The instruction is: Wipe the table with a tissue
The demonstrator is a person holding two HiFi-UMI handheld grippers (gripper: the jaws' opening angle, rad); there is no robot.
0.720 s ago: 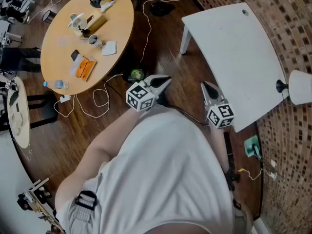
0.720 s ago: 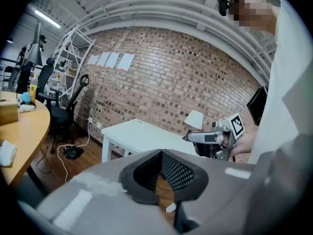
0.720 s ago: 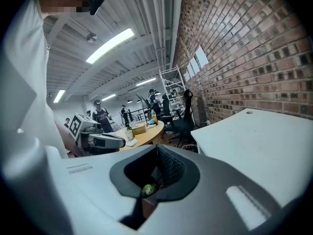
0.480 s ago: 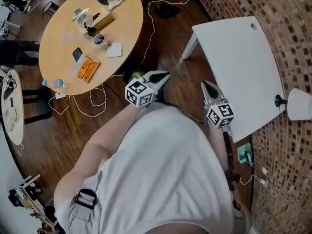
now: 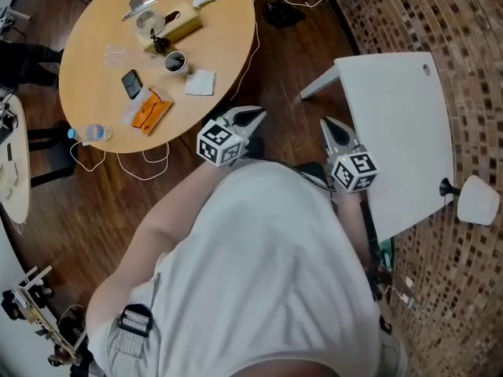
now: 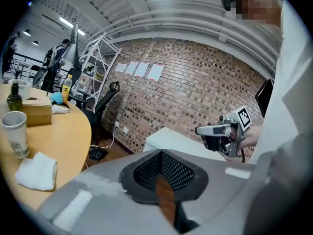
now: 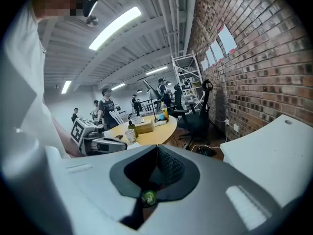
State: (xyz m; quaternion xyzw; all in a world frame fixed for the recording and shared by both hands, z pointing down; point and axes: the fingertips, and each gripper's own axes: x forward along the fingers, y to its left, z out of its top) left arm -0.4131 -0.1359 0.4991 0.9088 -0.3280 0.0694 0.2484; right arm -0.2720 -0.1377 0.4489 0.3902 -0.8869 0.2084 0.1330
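Note:
A folded white tissue (image 5: 200, 82) lies on the round wooden table (image 5: 94, 53) near its right edge; the left gripper view shows the tissue (image 6: 36, 170) beside a paper cup (image 6: 14, 133). My left gripper (image 5: 255, 116) is held over the wooden floor just off that table's edge, jaws shut and empty (image 6: 160, 152). My right gripper (image 5: 328, 124) hovers by the near left corner of the white table (image 5: 401, 132), jaws together with nothing in them (image 7: 157, 148). Each gripper shows in the other's view, the right (image 6: 220, 131) and the left (image 7: 105, 143).
On the round table are a tissue box (image 5: 174, 28), a cup (image 5: 174, 61), a phone (image 5: 132, 83), an orange packet (image 5: 152, 110) and a water bottle (image 5: 90, 134). Cables (image 5: 149, 159) trail over the floor. A white lamp (image 5: 475, 199) stands by the brick wall. People (image 7: 105, 109) stand far off.
The head view has swung, so the round table now lies closer to the left gripper and the white table has slid right. Both grippers stay shut and empty.

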